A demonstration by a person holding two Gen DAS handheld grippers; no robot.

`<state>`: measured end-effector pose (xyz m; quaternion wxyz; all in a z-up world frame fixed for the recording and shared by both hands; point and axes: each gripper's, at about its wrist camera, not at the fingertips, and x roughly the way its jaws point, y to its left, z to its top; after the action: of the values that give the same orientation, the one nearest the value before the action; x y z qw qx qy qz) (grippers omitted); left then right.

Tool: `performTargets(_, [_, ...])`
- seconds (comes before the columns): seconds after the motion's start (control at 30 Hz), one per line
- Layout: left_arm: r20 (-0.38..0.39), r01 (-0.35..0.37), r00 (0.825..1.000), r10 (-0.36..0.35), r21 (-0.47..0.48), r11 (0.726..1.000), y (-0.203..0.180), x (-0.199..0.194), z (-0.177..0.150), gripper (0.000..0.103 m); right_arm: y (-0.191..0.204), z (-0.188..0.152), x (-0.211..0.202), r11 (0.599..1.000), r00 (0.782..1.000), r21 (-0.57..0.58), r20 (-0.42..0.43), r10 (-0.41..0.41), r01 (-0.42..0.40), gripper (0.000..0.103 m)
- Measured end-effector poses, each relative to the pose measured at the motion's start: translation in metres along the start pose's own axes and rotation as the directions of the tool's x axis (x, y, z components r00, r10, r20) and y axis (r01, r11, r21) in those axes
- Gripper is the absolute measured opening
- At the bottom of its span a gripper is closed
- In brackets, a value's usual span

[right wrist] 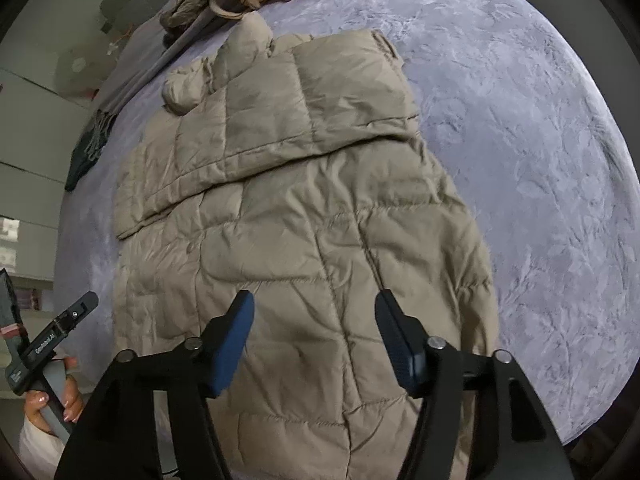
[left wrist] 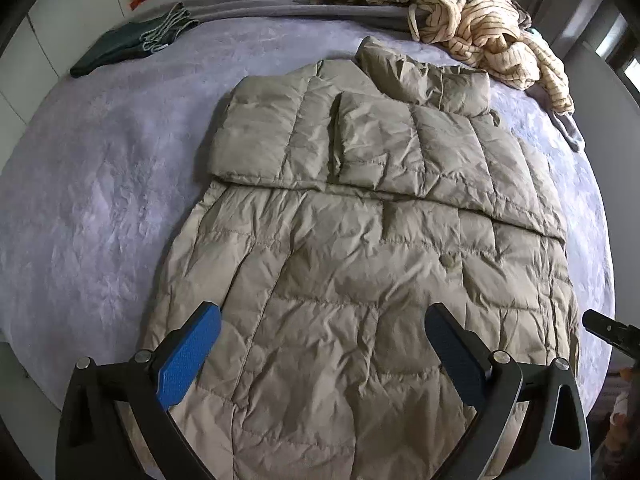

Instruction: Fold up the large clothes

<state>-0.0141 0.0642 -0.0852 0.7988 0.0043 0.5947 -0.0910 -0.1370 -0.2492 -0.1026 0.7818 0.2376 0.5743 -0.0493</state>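
We see both views in soft, dim daylight with a cool cast. Bright window glare sits at one edge. Creases in the jacket cast gentle shadows. Fisheye bending curves the bed; corners go black.

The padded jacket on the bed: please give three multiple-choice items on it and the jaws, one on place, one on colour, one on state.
1. Where does the striped garment lie?
A. beyond the jacket's collar
B. on the jacket's hem
C. under the left gripper

2. What colour is the jacket?
A. red
B. khaki-beige
C. black

3. How do both grippers' jaws stand?
A. shut on the jacket
B. shut on nothing
C. open

Key: 1 A, it is heaped at the bed's far side; 2 B, khaki-beige quilting on the lilac blanket; 3 C, left gripper and right gripper show wide gaps.
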Motion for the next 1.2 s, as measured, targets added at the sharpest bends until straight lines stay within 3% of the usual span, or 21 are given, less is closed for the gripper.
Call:
performTargets(0.1, [-0.030, 0.014, 0.999, -0.014, 0.006, 1.000, 0.001, 0.000, -0.007, 0.102, 0.002, -0.007, -0.001, 1.000, 1.000, 0.004, -0.003, 0.007, -0.007, 0.081])
performTargets(0.4, [-0.054, 0.039, 0.998, -0.037, 0.039, 0.998, 0.008, -0.002, -0.026, 0.102, 0.010, -0.029, 0.005, 0.999, 1.000, 0.052, -0.026, 0.005, -0.004, 0.082])
performTargets(0.77, [-0.086, 0.070, 0.994, -0.063, 0.077, 0.995, 0.043, -0.004, -0.059, 0.102, 0.024, -0.084, 0.009, 0.982, 0.999, 0.185, -0.012, 0.030, -0.028, 0.082])
performTargets(0.83, [-0.090, 0.073, 0.994, -0.066, 0.086, 0.994, 0.050, -0.005, -0.066, 0.102, 0.027, -0.096, 0.008, 0.977, 0.999, 0.207, -0.006, 0.049, -0.047, 0.103])
performTargets(1.07, [-0.098, 0.092, 0.992, -0.082, 0.100, 0.991, 0.075, -0.009, -0.087, 0.102, 0.031, -0.129, 0.007, 0.959, 0.998, 0.276, 0.024, 0.066, -0.070, 0.103])
performTargets(1.2, [-0.105, 0.109, 0.989, -0.104, 0.051, 0.993, 0.095, -0.013, -0.096, 0.102, 0.019, -0.142, 0.006, 0.932, 0.995, 0.351, 0.003, 0.096, -0.091, 0.103])
